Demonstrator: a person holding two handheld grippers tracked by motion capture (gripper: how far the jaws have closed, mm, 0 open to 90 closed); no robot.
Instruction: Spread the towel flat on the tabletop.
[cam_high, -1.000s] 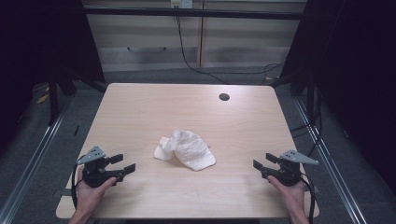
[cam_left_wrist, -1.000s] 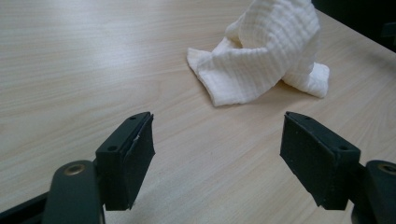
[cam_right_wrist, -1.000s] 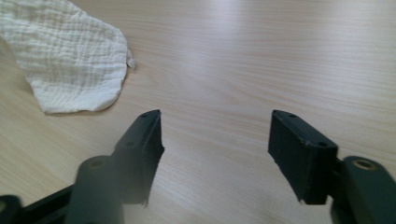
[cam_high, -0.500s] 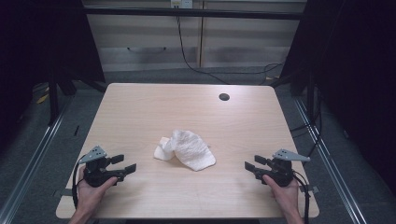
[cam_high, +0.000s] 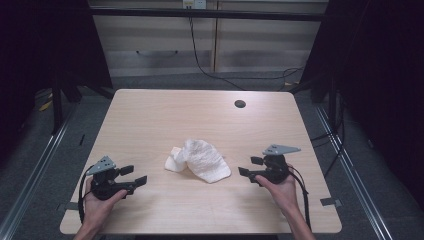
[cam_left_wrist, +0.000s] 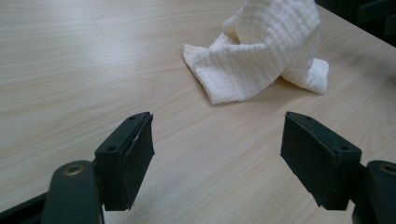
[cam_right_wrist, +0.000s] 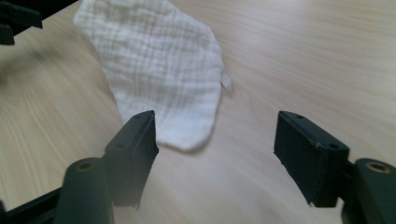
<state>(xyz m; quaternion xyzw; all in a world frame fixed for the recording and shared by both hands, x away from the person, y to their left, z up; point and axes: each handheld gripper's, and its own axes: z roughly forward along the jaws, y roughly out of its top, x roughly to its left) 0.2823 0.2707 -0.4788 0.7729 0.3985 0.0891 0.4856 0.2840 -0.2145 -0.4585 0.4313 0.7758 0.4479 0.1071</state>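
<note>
Cloth: a crumpled white cloth (cam_high: 200, 160) lies on the table (cam_high: 150, 120), a little nearer than the middle, between the two grippers; nothing grips it.
Cloth shape: bunched into a raised hump with a flat folded flap sticking out at its left; in the right gripper view (cam_right_wrist: 159, 79) it spreads as a flat waffle-textured sheet with a rounded near corner.
Left gripper: the left gripper (cam_high: 134, 176) sits at the near left of the table, held in the person's left hand (cam_high: 97, 207), pointing right toward the cloth and well apart from it.
Left jaws: wide apart, nothing between them; in the left gripper view (cam_left_wrist: 217, 161) bare wood lies between the pads and the cloth (cam_left_wrist: 266, 51) lies farther off.
Right gripper: the right gripper (cam_high: 250, 167) is near the cloth's right edge, held in the person's right hand (cam_high: 280, 190), pointing left.
Right jaws: they have just been opening and now stand wide; in the right gripper view (cam_right_wrist: 215, 158) the cloth's near corner lies just ahead of the gap, beside the left pad, not pressed.
Table: pale wood, with a dark round hole (cam_high: 240, 104) at the far right.
</note>
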